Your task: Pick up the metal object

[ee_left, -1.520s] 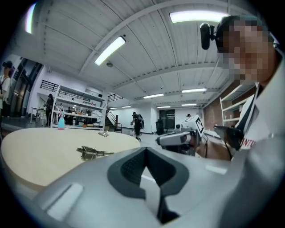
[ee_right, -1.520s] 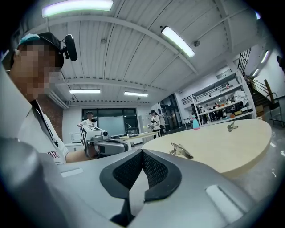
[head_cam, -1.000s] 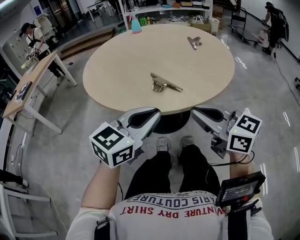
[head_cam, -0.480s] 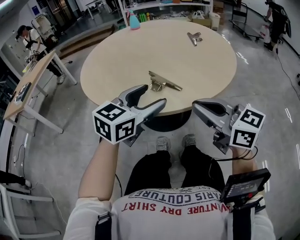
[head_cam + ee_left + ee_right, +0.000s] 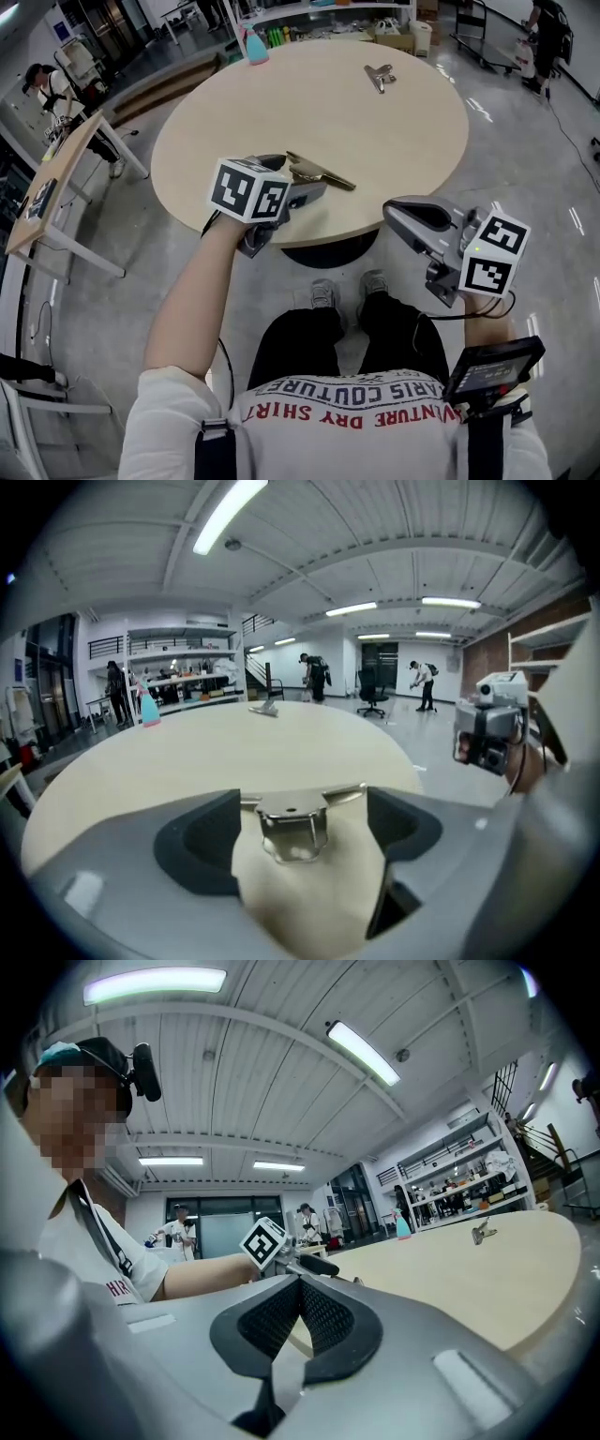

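Observation:
A metal clip (image 5: 320,172) lies near the front edge of the round beige table (image 5: 281,103). My left gripper (image 5: 292,194) has reached over that edge, and its jaws are opening. In the left gripper view the clip (image 5: 292,823) sits between the two pads without touching either, just ahead of the left gripper (image 5: 300,841). A second metal clip (image 5: 378,77) lies at the table's far side. My right gripper (image 5: 405,215) hangs off the table to the right, below its edge, and the right gripper (image 5: 300,1321) has its pads shut together on nothing.
A teal spray bottle (image 5: 255,47) stands at the table's far left edge. A narrow desk (image 5: 47,178) with a person beside it is on the left. Shelves and carts line the back. My own legs are below the table's front edge.
My left gripper has gone forward and up from beside my lap to the table's front edge, around the near clip, and its jaws have gone from shut to wide apart. The right gripper has barely moved.

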A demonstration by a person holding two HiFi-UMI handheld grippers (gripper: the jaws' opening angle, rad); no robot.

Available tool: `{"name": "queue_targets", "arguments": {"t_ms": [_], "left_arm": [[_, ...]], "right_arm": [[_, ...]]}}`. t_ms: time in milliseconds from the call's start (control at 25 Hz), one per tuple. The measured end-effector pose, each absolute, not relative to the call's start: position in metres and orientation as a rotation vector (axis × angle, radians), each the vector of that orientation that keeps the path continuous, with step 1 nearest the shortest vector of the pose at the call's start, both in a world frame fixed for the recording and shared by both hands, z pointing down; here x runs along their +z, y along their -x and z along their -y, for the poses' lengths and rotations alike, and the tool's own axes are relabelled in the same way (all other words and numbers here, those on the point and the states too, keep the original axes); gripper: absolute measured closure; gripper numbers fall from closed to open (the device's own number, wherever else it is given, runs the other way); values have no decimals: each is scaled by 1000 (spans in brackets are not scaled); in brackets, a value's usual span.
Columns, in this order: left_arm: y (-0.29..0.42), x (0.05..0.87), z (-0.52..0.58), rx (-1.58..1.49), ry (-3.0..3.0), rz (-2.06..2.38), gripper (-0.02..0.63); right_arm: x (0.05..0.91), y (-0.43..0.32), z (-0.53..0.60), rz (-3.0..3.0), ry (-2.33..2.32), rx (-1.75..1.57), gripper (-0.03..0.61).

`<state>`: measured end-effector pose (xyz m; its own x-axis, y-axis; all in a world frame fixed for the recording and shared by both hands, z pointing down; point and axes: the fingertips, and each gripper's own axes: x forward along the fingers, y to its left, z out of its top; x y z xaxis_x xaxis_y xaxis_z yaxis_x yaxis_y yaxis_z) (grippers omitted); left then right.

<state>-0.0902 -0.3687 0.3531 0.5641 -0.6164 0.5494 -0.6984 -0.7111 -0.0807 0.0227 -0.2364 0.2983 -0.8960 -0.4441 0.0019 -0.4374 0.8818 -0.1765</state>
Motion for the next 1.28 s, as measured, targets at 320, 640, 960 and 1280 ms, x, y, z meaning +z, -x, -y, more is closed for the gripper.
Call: {"name": "queue_targets", "arguments": {"t_ms": [320, 640, 960, 1280], "left_arm": [[87, 384, 382, 992, -2520, 1027, 324], [83, 381, 382, 994, -2532, 1016, 334], [82, 380, 382, 973, -2559, 1031, 336], [87, 315, 370, 675, -2696, 1178, 336]], "right_arm": [[296, -28, 252, -2979, 720, -284, 577], [301, -29, 254, -2976, 719, -304, 577], [303, -31, 254, -2971, 727, -310, 577], [298, -35, 254, -2967, 727, -292, 577]]}}
